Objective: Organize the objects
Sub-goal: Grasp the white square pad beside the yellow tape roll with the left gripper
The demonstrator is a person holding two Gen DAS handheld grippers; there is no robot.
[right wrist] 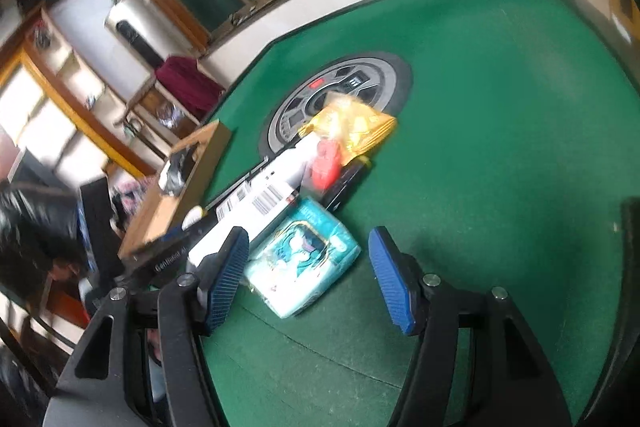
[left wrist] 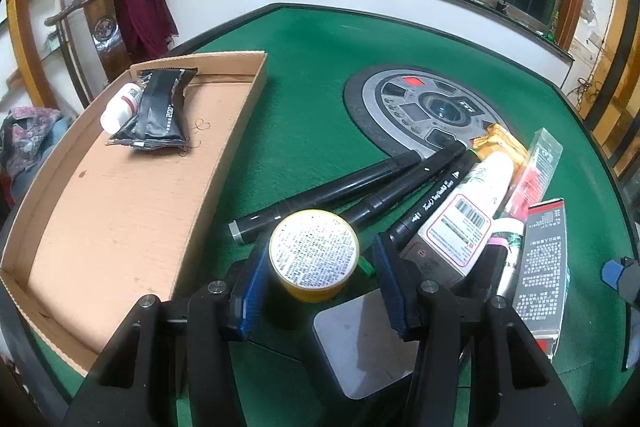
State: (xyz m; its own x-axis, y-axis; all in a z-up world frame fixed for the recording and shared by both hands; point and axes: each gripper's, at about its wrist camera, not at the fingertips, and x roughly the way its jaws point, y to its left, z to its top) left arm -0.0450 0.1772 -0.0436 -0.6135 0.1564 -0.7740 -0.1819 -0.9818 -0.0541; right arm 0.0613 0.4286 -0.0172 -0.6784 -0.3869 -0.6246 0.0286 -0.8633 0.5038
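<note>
My left claw stands over the green felt table, its blue-padded jaws around a small round yellow jar with a printed white label on top. The left pad touches the jar's side; a gap shows at the right pad, so I cannot tell whether the jar is truly clamped. Just beyond the jar, three black marker pens fan out toward the round grey control panel at the table's centre. Right of the pens lies a heap: a white box with a barcode, a gold foil packet and a dark printed carton.

Along the table's left edge sits a shallow brown cardboard tray, holding at its far end a black foil sachet and a small white bottle that touch each other.

My right claw hangs with its jaws apart and nothing between them. A pale teal plastic-wrapped tissue pack lies on the felt just ahead, close beside the left pad, at the near end of the same heap.
</note>
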